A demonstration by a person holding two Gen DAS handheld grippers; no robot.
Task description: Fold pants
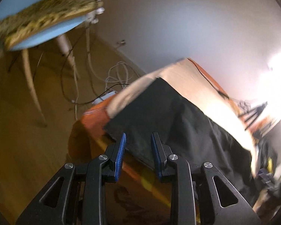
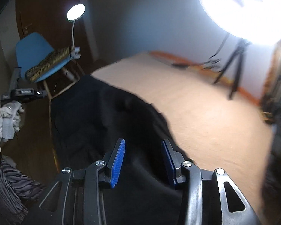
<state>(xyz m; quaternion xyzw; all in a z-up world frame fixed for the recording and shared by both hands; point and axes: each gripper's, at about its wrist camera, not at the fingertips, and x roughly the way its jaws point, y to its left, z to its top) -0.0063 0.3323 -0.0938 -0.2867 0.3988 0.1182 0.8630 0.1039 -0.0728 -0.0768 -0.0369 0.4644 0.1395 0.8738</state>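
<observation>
Black pants [image 1: 168, 116] lie spread on a bed with a beige sheet [image 1: 196, 86], one corner reaching the bed's orange edge [image 1: 91, 121]. My left gripper [image 1: 138, 136] hovers just before that corner. Its blue pads stand apart with nothing between them. In the right wrist view the pants [image 2: 103, 116] hang over the bed's left side and cover part of the sheet [image 2: 196, 103]. My right gripper [image 2: 143, 142] is above the dark cloth, open, with no fabric pinched. A gloved hand [image 2: 3, 123] at the far left holds the other gripper's handle.
A blue chair [image 1: 37, 28] with a patterned cushion stands on the wooden floor, with white cables [image 1: 118, 75] beside the bed. A small lamp [image 2: 75, 12], a bright ring light [image 2: 243, 5] and a tripod [image 2: 234, 71] stand by the wall. Dark clothing [image 2: 279, 131] lies at the right.
</observation>
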